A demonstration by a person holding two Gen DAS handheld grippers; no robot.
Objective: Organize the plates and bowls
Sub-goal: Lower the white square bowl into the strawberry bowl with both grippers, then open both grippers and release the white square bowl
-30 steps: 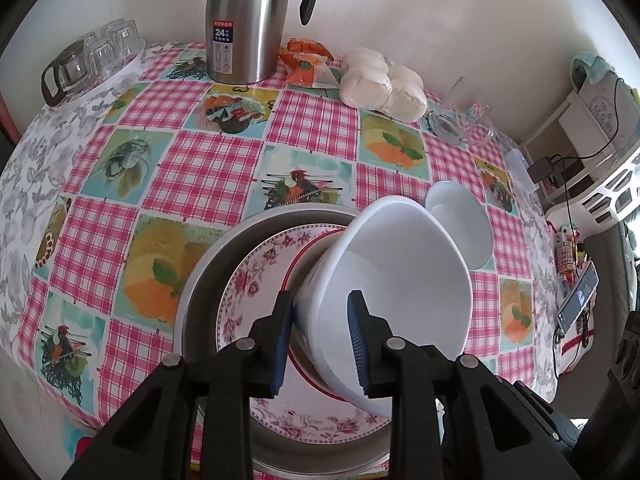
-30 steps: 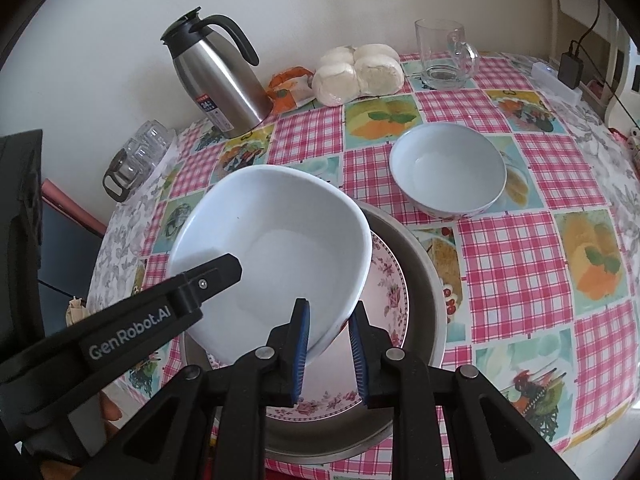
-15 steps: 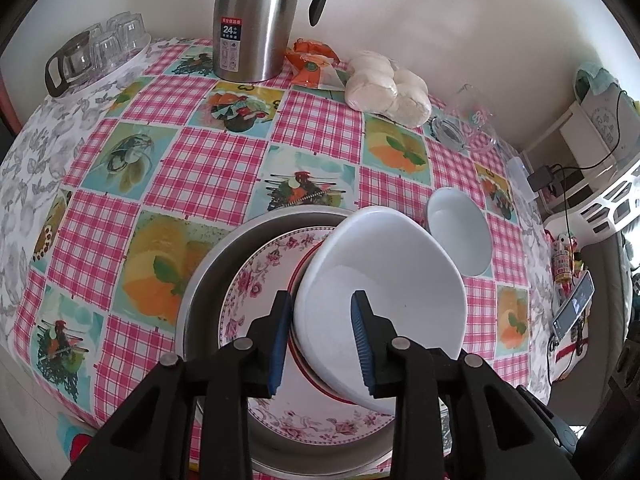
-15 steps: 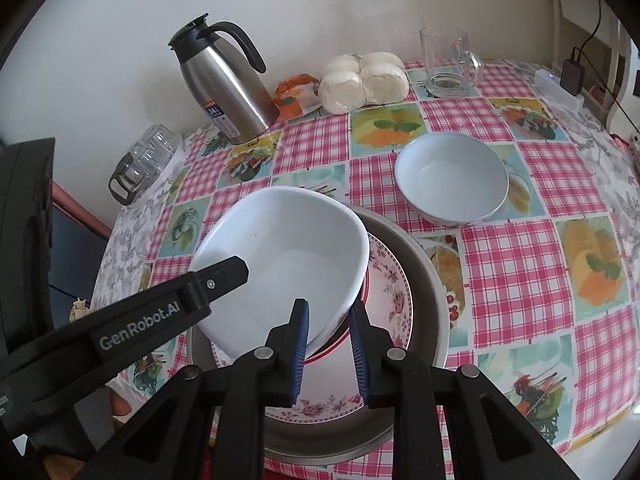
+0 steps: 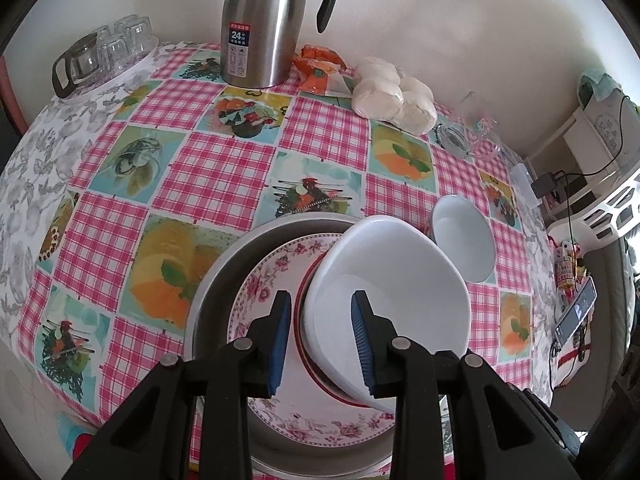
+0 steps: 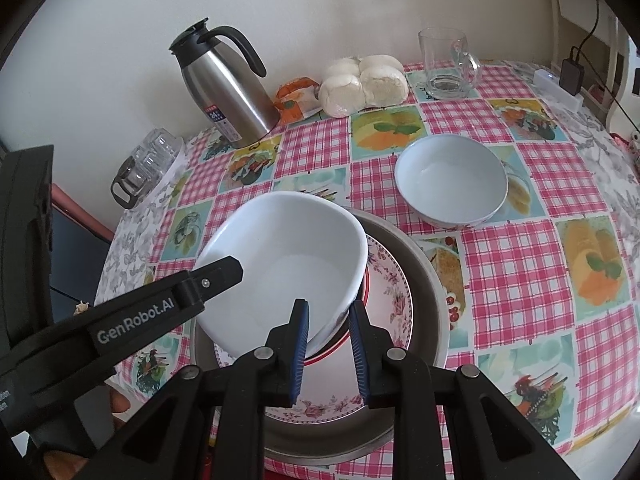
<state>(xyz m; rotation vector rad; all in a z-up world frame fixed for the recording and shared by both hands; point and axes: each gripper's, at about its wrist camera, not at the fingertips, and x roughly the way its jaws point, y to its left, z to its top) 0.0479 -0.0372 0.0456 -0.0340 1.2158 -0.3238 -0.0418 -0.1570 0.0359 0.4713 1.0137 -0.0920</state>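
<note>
Home dining area: table under a checked oilcloth at centre, with thermos jug, steamed buns and glass mug along the upper wall.

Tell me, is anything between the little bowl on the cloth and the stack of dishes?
Nothing visible. The little bowl sits apart from the stack, with only bare tablecloth between. But the big bowl lies tilted on top of the stack.
</note>
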